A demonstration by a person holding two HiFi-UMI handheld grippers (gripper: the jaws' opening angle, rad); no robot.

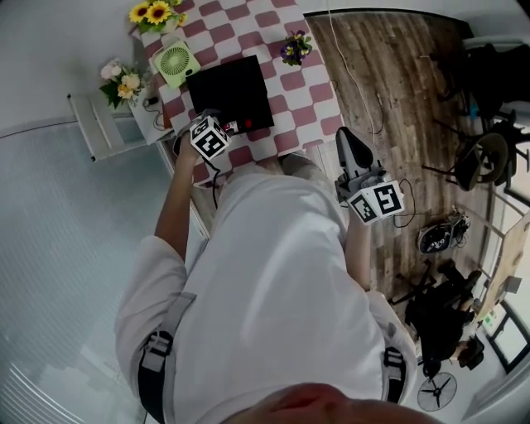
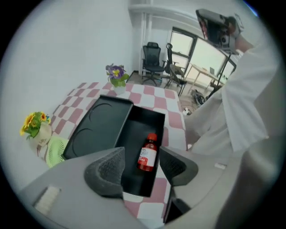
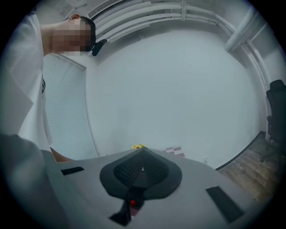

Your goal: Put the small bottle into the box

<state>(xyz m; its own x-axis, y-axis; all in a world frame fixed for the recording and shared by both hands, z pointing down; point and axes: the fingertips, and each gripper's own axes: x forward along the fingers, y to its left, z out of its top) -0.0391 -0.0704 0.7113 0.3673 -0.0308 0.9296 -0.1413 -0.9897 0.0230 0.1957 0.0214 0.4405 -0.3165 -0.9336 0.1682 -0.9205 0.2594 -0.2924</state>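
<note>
A small red bottle with a white label lies on its side on the floor of the open black box. The box's lid lies flat beside it on the checkered table. My left gripper hovers over the box's near end, open, with the bottle below the gap and no pad touching it. In the head view the left gripper is at the box's near edge. My right gripper hangs off the table's right side, shut and empty, and the right gripper points at a white wall.
On the table stand a green fan, sunflowers and a purple flower pot. White flowers and a white shelf are at the left. Wood floor with a cable, office chairs and gear lies to the right.
</note>
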